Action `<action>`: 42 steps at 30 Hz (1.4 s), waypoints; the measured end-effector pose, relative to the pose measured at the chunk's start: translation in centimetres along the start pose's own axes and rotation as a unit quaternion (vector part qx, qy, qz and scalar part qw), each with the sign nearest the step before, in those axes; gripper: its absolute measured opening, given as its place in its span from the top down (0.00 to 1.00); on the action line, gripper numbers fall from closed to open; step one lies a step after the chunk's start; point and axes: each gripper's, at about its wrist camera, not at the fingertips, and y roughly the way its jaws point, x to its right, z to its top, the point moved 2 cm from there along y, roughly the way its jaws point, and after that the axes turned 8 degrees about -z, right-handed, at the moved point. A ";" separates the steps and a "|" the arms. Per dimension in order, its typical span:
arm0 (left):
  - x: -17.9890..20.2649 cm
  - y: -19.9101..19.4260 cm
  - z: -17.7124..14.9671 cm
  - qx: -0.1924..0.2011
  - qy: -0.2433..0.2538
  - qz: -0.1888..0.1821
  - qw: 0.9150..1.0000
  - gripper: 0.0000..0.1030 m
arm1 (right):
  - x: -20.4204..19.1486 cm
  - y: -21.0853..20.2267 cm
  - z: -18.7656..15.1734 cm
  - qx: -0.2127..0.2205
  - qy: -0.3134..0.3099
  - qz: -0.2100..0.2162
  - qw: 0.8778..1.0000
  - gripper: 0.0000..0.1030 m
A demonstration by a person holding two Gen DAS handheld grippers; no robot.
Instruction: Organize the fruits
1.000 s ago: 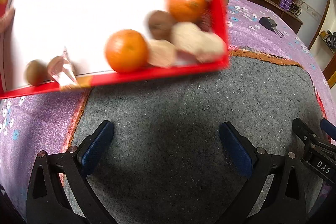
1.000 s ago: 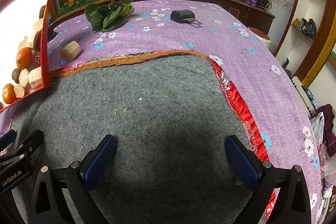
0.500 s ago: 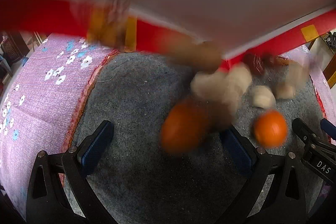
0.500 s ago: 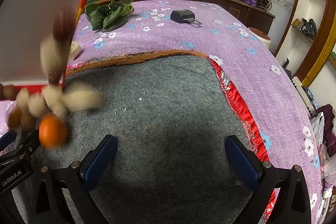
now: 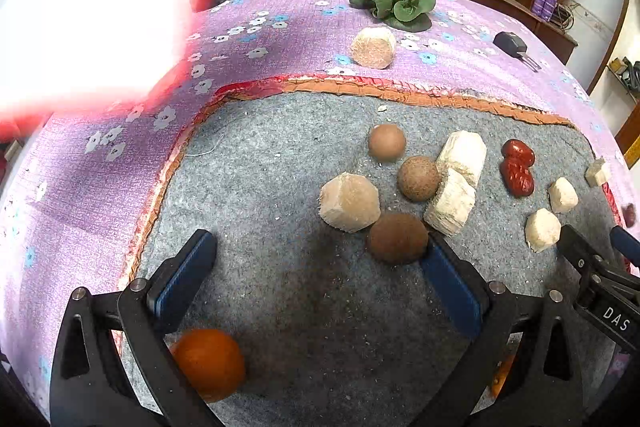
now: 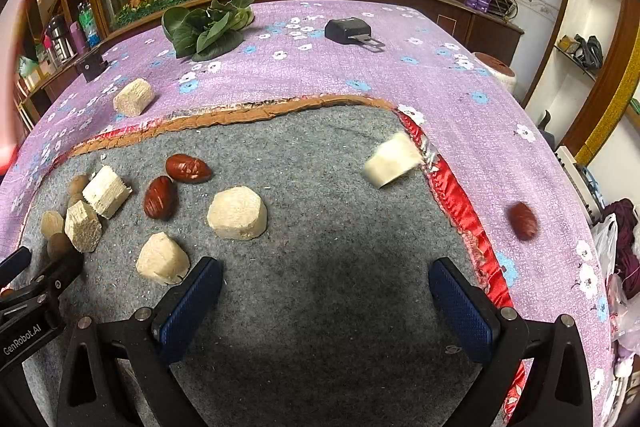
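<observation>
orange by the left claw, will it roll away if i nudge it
Probably: the orange looks round and smooth, resting free on flat grey felt, so a nudge could send it off. It seems firm enough to grip, though the left claw, now open, might slip on its curve.

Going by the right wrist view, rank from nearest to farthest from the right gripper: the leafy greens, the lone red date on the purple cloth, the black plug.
From the right gripper:
1. Red date, right, on the cloth.
2. Black plug, far, centre.
3. Leafy greens, far left; too close to the plug to call.

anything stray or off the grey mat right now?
Yes. One wrinkled red date lies off the grey felt mat, on the purple floral cloth, and looks motion-blurred. A blurred pale cut chunk sits at the mat's red edge. Another fibrous tan chunk rests beyond the far border.
</observation>
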 end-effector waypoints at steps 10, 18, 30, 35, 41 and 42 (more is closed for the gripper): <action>0.0 0.0 0.0 0.000 0.000 0.000 1.000 0.00 | 0.0 0.0 0.0 0.000 0.000 0.000 1.000 0.00; 0.3 0.0 -0.1 0.000 0.000 0.000 1.000 0.00 | 0.0 0.0 0.0 0.000 0.000 0.000 1.000 0.00; 0.3 0.0 0.0 0.000 0.000 0.000 1.000 0.00 | 0.0 0.0 0.0 0.000 0.000 0.000 1.000 0.00; 0.3 0.0 0.0 0.000 0.000 -0.001 1.000 0.00 | -0.1 0.0 0.0 0.000 0.000 0.000 1.000 0.00; 0.3 0.0 0.0 0.000 0.000 0.000 1.000 0.00 | 0.0 -0.1 -0.1 0.000 0.000 0.000 1.000 0.00; 0.2 0.0 0.0 0.000 0.000 0.000 1.000 0.00 | -0.1 0.0 0.0 0.000 0.000 0.000 1.000 0.00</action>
